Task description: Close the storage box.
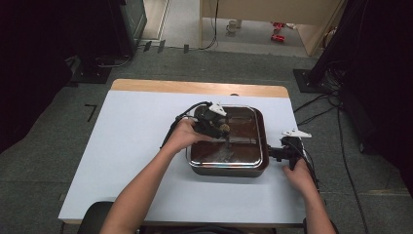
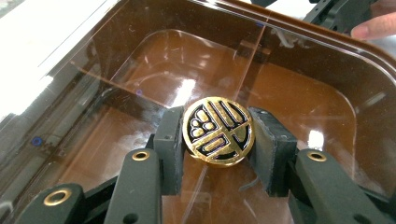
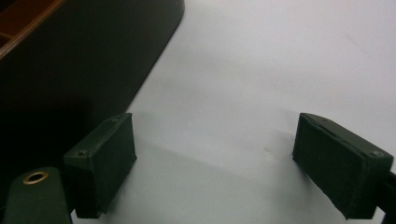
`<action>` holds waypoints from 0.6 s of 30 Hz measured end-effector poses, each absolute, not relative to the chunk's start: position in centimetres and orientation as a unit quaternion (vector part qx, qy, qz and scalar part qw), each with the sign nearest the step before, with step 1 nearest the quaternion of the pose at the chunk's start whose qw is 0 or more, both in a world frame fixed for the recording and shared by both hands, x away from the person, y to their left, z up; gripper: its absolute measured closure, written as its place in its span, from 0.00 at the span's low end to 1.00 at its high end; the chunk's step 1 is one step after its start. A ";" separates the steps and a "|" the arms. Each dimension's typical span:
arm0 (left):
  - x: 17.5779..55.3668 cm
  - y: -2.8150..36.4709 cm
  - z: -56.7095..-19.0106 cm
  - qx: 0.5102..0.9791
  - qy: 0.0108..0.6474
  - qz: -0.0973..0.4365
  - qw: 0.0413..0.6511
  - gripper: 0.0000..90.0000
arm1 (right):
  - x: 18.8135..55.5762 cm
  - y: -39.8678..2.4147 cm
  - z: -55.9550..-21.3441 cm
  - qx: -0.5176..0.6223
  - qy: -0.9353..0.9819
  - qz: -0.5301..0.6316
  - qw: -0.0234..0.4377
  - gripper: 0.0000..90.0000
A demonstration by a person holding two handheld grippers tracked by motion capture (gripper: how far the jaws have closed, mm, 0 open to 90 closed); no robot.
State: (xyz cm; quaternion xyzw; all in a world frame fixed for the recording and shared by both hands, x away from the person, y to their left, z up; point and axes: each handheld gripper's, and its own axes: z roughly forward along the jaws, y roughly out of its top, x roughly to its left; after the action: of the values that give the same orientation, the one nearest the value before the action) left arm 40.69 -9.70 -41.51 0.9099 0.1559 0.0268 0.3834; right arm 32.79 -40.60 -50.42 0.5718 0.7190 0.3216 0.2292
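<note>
Left gripper clamped on the lid's round knob; right gripper slack beside the pan.

In the high view, the left gripper (image 1: 220,130) sat over the middle of the brown see-through lid (image 1: 246,127) of a square pan (image 1: 229,169) on the white worktop (image 1: 131,146), while the right gripper (image 1: 285,152) lay at the pan's right side. In the left gripper view, the fingers (image 2: 170,140) pressed both sides of the black-and-gold knob (image 2: 218,130) at the lid's (image 2: 299,93) centre, grasping it. In the right gripper view, the fingers (image 3: 105,156) stood wide apart, released, over bare worktop (image 3: 261,70), with the pan's dark wall (image 3: 84,60) just beside the left one.
</note>
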 end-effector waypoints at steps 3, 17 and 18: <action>40.7 -10.4 -41.5 0.913 0.154 0.025 0.376 0.66 | 32.8 -40.6 -50.4 0.572 0.719 0.322 0.229 0.14; 40.5 -11.5 -42.1 0.910 0.163 0.008 0.380 0.65 | 32.8 -40.6 -50.4 0.572 0.719 0.322 0.229 0.14; 40.5 -11.5 -42.1 0.910 0.164 0.007 0.382 0.65 | 32.8 -40.6 -50.4 0.572 0.719 0.322 0.229 0.14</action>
State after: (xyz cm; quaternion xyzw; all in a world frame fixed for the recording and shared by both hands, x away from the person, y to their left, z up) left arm 40.50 -11.53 -42.13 0.9096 0.1639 0.0065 0.3817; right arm 32.78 -40.59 -50.41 0.5724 0.7187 0.3216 0.2287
